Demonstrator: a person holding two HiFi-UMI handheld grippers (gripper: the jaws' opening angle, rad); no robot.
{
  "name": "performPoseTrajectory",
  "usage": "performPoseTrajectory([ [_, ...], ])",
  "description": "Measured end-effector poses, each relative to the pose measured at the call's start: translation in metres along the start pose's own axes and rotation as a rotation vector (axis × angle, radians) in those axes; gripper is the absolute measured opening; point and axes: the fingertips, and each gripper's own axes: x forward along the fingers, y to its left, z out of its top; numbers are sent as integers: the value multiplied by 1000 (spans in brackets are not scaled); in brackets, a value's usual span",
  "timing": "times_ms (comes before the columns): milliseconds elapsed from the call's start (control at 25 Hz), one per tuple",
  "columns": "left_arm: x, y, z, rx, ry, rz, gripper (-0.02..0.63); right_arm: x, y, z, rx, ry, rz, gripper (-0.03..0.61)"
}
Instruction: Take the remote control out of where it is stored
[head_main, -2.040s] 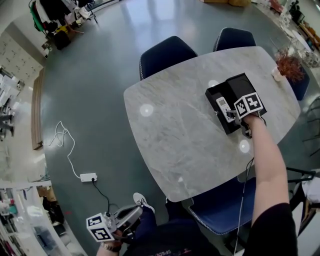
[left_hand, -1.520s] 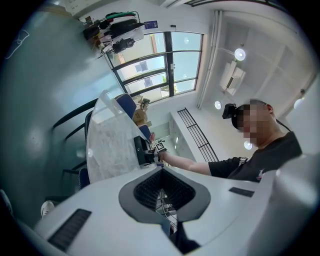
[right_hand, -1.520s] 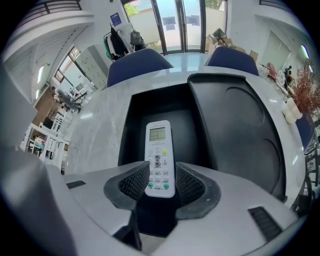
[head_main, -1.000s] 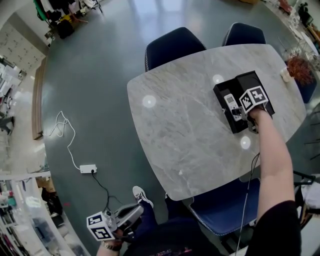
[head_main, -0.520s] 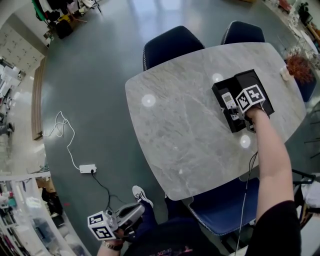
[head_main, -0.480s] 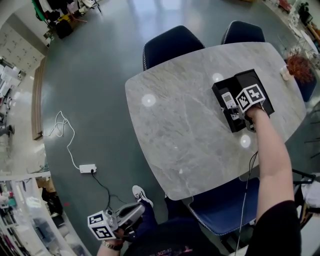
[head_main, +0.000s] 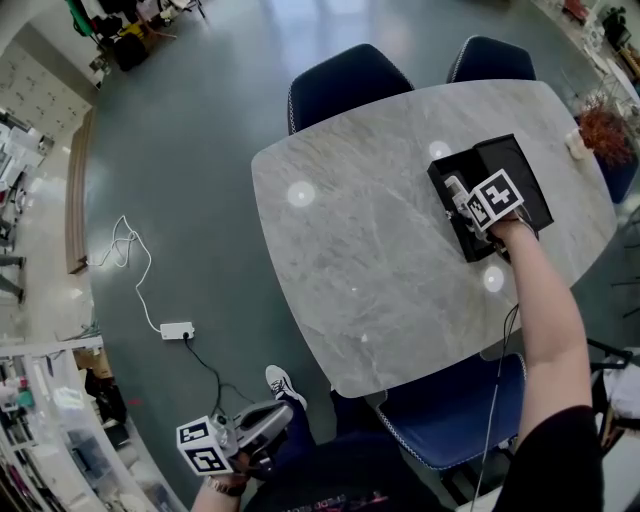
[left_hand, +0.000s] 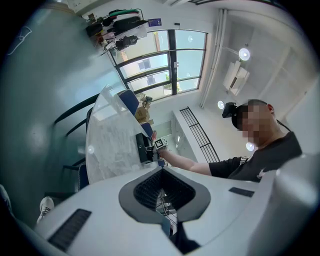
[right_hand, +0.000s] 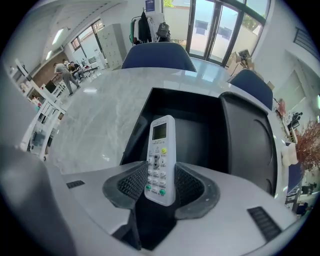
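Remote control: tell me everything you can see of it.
The remote control is a slim white plastic handset: a small greyish screen near its top, one yellow button, rows of small buttons, two green ones lowest. Face up, its lower end is clamped in the right claw, its screen end reaching over the open black box.

Smooth white plastic remote (right_hand: 160, 155), matt black box (right_hand: 200, 130), polished marble tabletop (head_main: 370, 230).

Bright daylight from tall windows (left_hand: 165, 60), glare spots on tabletop (head_main: 360, 230), fisheye-warped edges.
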Motion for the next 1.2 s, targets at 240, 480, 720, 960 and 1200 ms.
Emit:
performPoseTrajectory([
  [240, 5, 0, -1, -2, 8, -6, 6, 2, 1, 1, 42, -32, 46, 169],
  [480, 9, 1, -3, -12, 17, -7, 6, 5, 4, 2, 122, 3, 163, 169],
  [720, 14, 0, -2, -7, 30, -10, 6, 17, 6, -2, 12, 64, 90, 120],
  [960, 14, 3, 1, -10, 25, 2, 6, 17, 4, 0, 78, 30, 123, 115],
  [1200, 19, -2, 1, 3, 44, -11, 6, 16, 5, 1, 48, 25, 95, 114],
])
